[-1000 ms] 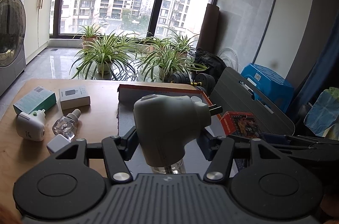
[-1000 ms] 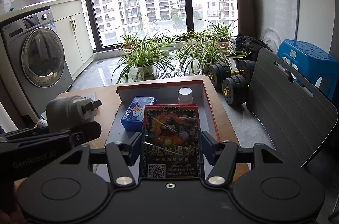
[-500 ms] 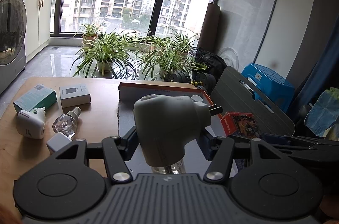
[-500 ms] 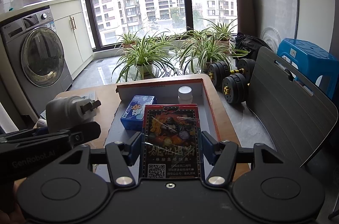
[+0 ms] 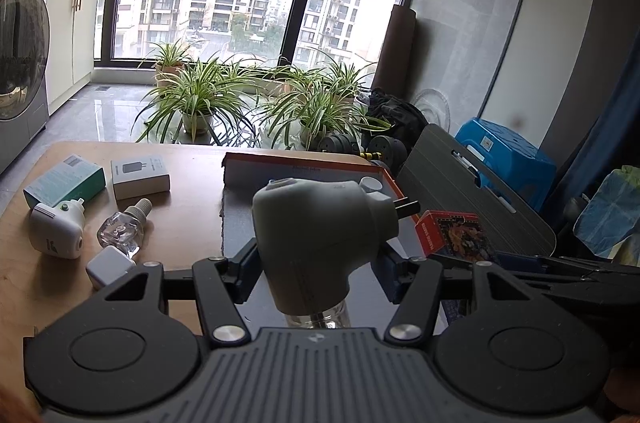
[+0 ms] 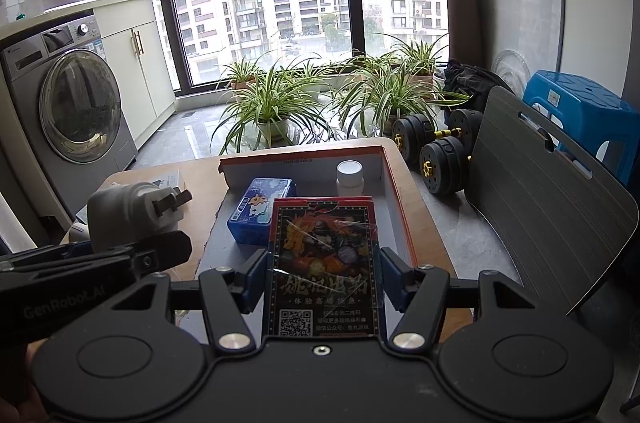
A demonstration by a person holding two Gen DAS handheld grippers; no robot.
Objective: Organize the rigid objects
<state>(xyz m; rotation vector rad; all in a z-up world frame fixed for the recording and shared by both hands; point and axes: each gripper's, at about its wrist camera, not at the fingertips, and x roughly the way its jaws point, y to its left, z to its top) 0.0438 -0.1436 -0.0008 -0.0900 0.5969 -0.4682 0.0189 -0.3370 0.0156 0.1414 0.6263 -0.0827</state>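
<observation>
My left gripper (image 5: 318, 267) is shut on a grey plug-in vaporizer (image 5: 316, 223) with a clear bottle under it, held above the near end of a shallow orange-rimmed box (image 5: 304, 163). From the right wrist, the vaporizer (image 6: 128, 215) shows at the left, prongs pointing right. Over the same box (image 6: 394, 191), my right gripper (image 6: 324, 275) is shut on a red card pack (image 6: 324, 243). A blue tin (image 6: 260, 211) and a small white bottle (image 6: 349, 177) stand inside the box.
Left of the box on the wooden table lie a white vaporizer (image 5: 58, 231), a clear refill bottle (image 5: 122, 231), a white cube plug (image 5: 110, 267), a white carton (image 5: 140, 175) and a teal carton (image 5: 64, 183). A grey chair (image 6: 552, 191) and dumbbells (image 6: 436, 155) stand right.
</observation>
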